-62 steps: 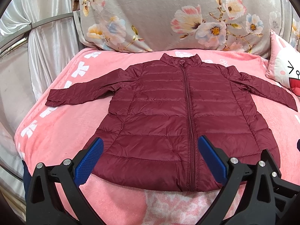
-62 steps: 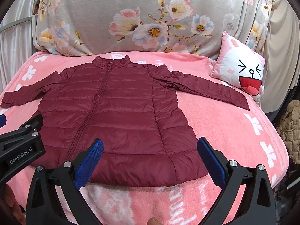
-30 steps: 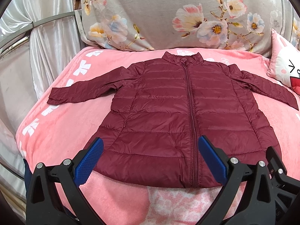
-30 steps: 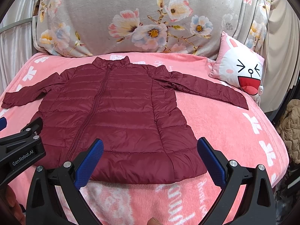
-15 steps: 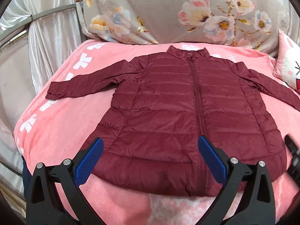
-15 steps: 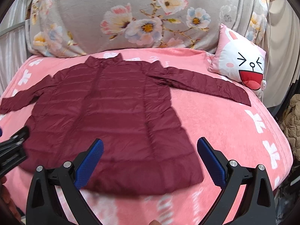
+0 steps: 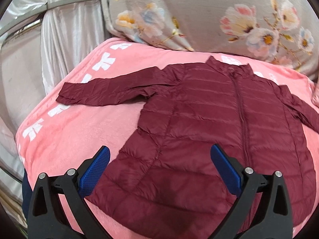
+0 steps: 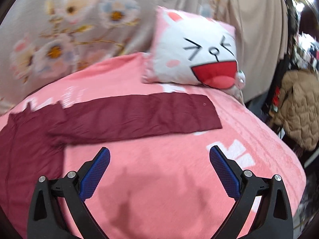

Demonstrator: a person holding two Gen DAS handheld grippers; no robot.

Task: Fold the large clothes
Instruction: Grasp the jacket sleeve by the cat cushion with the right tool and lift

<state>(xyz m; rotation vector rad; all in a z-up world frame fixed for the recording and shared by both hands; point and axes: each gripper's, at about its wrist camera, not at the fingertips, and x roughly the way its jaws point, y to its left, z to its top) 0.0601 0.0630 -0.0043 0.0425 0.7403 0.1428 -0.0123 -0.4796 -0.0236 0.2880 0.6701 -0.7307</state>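
Observation:
A dark red quilted jacket point(image 7: 209, 131) lies flat and zipped on the pink blanket point(image 7: 75, 139), collar to the back, both sleeves spread out. Its left sleeve point(image 7: 103, 91) reaches towards the bed's left edge. My left gripper point(image 7: 159, 159) is open and held above the jacket's lower left hem, touching nothing. In the blurred right wrist view the jacket's right sleeve point(image 8: 139, 115) stretches across the blanket point(image 8: 159, 179), cuff to the right. My right gripper point(image 8: 159, 159) is open and held over bare blanket just in front of that sleeve.
A large floral cushion point(image 7: 199, 16) lines the back of the bed. A white rabbit-face pillow point(image 8: 197, 55) sits behind the sleeve's cuff. A tan quilted coat point(image 8: 299, 107) hangs past the bed's right edge. Silvery curtains point(image 7: 65, 29) and a metal rail stand on the left.
Both grippers have swung outwards: the left view has shifted left and closer over the jacket's left half, the right view has swung right onto the right sleeve. The jacket has not moved.

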